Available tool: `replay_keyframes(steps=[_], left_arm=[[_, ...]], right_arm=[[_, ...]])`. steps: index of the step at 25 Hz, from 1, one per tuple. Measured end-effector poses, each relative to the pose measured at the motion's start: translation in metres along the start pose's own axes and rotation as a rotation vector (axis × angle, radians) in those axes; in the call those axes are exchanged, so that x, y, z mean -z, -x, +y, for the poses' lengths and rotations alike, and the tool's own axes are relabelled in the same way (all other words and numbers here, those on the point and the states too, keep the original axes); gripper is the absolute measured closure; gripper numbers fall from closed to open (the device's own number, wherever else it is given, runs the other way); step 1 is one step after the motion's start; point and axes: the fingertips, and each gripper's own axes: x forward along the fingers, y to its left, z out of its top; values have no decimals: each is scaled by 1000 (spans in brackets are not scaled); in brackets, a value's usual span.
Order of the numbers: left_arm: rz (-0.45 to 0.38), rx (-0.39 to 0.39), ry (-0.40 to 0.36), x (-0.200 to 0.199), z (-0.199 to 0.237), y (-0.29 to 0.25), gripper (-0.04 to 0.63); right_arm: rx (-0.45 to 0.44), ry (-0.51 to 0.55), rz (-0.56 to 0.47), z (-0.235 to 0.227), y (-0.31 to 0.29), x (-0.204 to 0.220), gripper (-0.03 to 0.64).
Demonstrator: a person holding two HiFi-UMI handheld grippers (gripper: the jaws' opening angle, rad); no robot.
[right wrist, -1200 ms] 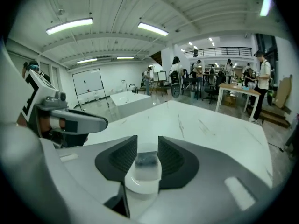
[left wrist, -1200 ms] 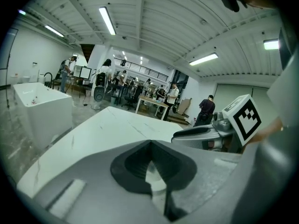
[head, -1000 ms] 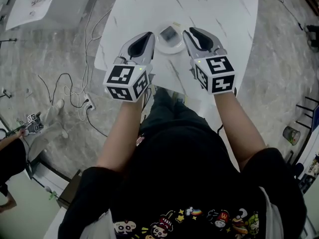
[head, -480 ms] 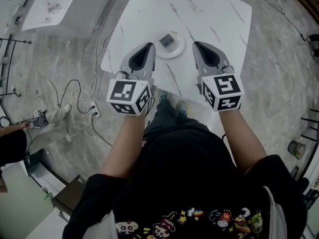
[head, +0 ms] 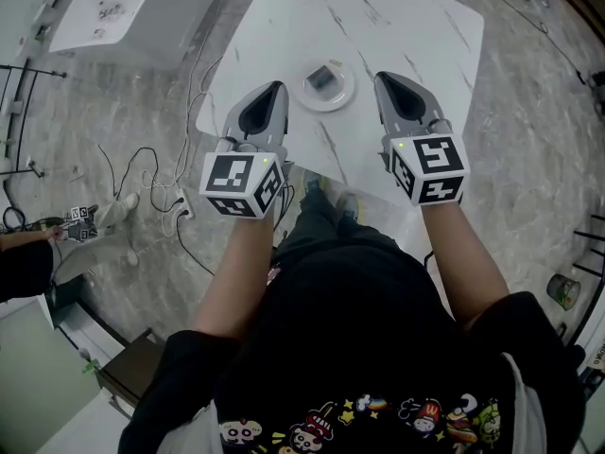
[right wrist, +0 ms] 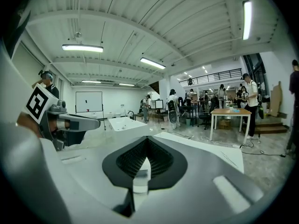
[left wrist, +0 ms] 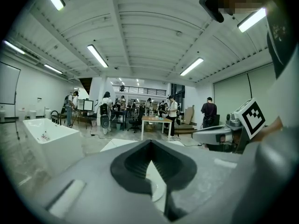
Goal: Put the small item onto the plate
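A small grey square item [head: 323,77] lies on a round white plate [head: 337,96] near the front edge of the white marble table [head: 416,26]. In the head view my left gripper [head: 275,89] hangs just left of the plate, and my right gripper [head: 386,79] hangs just right of it. Both are shut with nothing between the jaws, and both are slightly nearer me than the plate. In the left gripper view the shut jaws [left wrist: 150,144] point over the table, and a bit of the plate [left wrist: 155,188] shows beneath them. The right gripper view shows its jaws [right wrist: 147,140] closed and empty.
Cables [head: 142,164] and a power strip [head: 176,202] lie on the grey floor left of the table. A white tub [head: 113,8] stands at the far left. A can [head: 561,289] sits on the floor at right. People and desks fill the hall beyond.
Both grippers have drawn back from beside the plate toward me. The item stays on the plate. The jaws stay shut.
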Motion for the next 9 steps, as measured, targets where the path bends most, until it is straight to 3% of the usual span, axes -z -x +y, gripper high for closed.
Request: replay_keyframes(steps=[9], left_arm=[[8, 5, 2, -2, 13, -12, 595]], right_arm=[[-6, 14, 15, 0, -16, -4, 598]])
